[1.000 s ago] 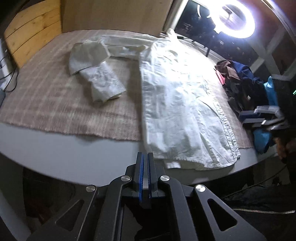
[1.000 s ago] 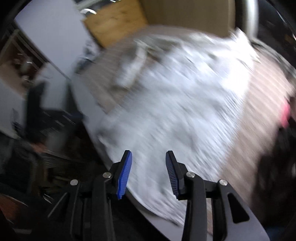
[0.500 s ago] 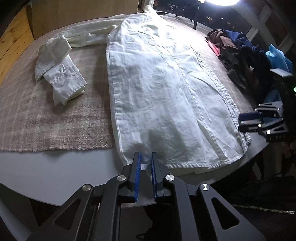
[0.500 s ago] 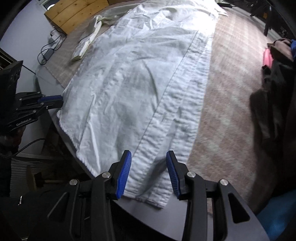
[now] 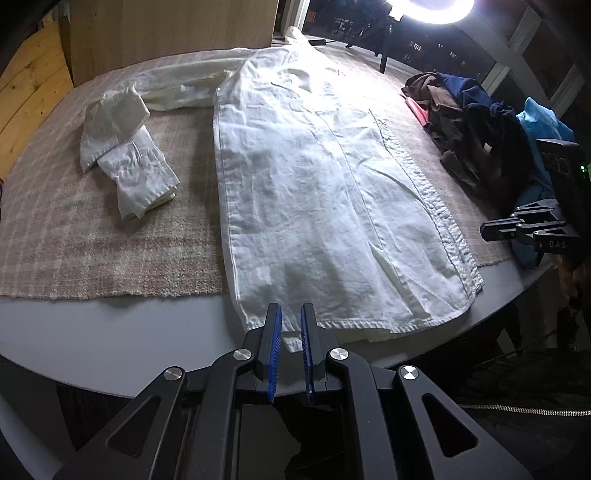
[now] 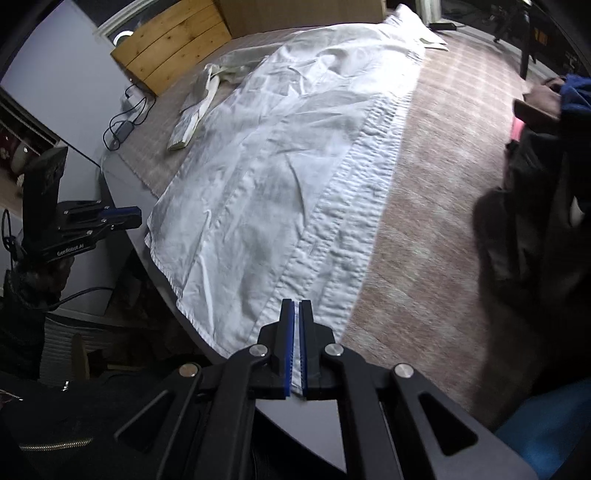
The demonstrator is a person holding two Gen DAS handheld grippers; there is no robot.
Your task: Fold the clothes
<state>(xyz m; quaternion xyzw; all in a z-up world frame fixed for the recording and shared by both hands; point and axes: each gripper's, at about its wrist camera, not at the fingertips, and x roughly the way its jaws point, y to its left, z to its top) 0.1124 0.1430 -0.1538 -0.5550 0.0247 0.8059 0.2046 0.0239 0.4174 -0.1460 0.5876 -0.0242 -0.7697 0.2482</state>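
Observation:
A white long-sleeved shirt (image 5: 317,192) lies flat on a beige checked cloth (image 5: 92,236) over a round grey table (image 5: 110,343). Its left sleeve (image 5: 125,155) is folded beside the body. My left gripper (image 5: 291,325) is slightly open with the shirt's hem at its left corner between the pads. My right gripper (image 6: 297,325) is shut on the hem at the button band of the shirt (image 6: 280,177). Each gripper shows in the other's view: the right one (image 5: 532,230) at the table's right edge, the left one (image 6: 99,221) at the left corner.
A pile of dark and blue clothes (image 5: 480,122) lies on the table's right side, also in the right wrist view (image 6: 546,155). A ring light (image 5: 432,7) shines at the back. Wooden boards (image 6: 170,44) stand behind the table; cables and a charger (image 6: 123,125) lie at its left edge.
Both grippers have moved in to the shirt's hem. The right gripper has gone from open to shut on the hem. The left gripper has opened a little around the left corner.

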